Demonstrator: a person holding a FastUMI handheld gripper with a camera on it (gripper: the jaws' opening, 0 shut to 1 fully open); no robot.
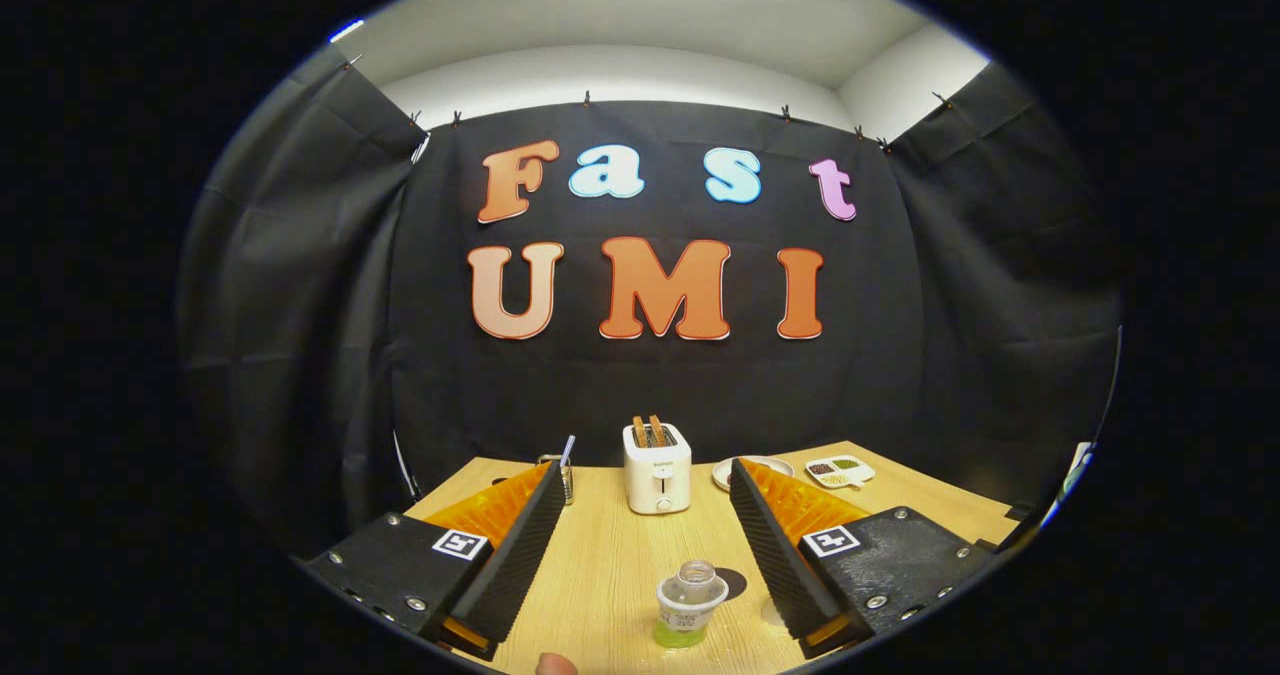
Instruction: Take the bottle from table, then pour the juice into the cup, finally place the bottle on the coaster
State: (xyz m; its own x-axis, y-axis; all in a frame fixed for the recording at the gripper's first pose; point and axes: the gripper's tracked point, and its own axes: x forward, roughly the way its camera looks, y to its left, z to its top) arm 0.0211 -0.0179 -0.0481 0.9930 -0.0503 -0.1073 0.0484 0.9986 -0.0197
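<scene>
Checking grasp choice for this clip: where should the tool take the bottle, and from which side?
Grip the bottle around its clear upper body, coming in level from the near side. It stands upright between the open fingers of the tool, so they can close on its round sides. Its open mouth faces up, so keep it vertical.

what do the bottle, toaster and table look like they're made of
Bottle: clear plastic by its see-through wall, green juice showing, between the open hand-held gripper fingers. Toaster: glossy white shell, probably plastic. Table: pale wood grain, maybe laminate.
</scene>
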